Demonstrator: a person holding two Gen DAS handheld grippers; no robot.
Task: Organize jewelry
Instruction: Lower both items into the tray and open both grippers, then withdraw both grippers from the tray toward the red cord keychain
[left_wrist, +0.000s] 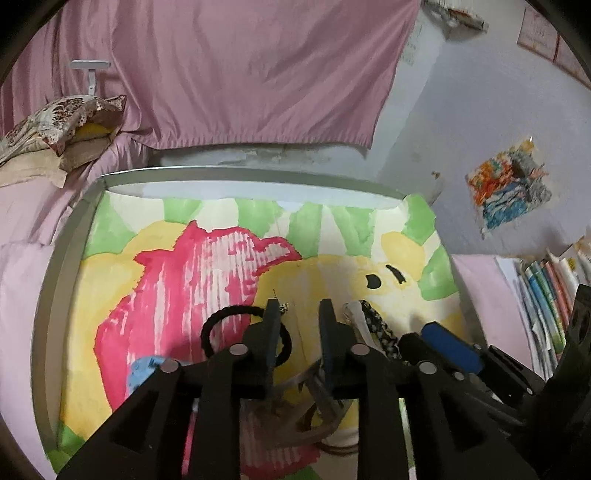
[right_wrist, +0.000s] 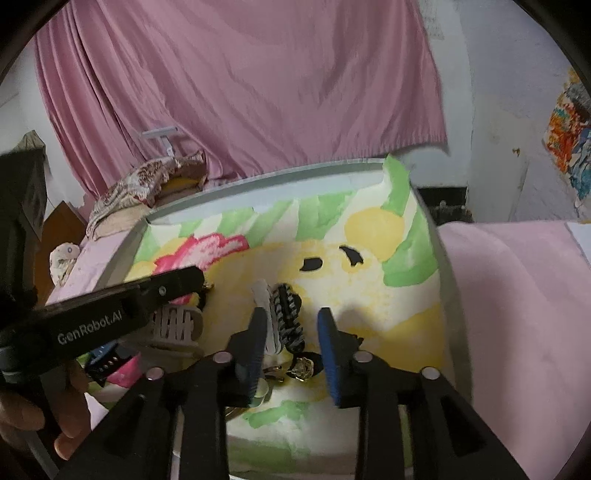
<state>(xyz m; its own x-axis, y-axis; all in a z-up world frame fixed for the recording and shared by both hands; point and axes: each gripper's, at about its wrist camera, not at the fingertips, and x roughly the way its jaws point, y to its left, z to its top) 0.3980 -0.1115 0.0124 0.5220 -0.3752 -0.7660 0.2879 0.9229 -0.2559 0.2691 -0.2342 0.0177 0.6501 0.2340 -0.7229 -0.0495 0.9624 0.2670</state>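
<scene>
My left gripper (left_wrist: 299, 302) is open above a painted cloth (left_wrist: 166, 295); only a tiny earring (left_wrist: 283, 306) shows near its left fingertip. A black hair tie (left_wrist: 221, 325) lies to its left, and a beige claw clip (left_wrist: 314, 417) sits under the fingers. My right gripper (right_wrist: 291, 312) is open, with a black-and-white patterned hair band (right_wrist: 286, 314) lying between its fingers and a gold ornament (right_wrist: 304, 367) nearer the camera. The pads do not press on either. The claw clip (right_wrist: 177, 325) and a blue strap (right_wrist: 103, 356) lie to the left.
The cloth covers a small table with a grey rim (left_wrist: 66, 258) standing on a pink bed (right_wrist: 517, 314). Pillows (left_wrist: 55, 129) are piled at the back left, and books (left_wrist: 546, 295) stand at the right. A pink curtain (left_wrist: 240, 74) hangs behind. A hand (right_wrist: 55, 406) holds the left gripper.
</scene>
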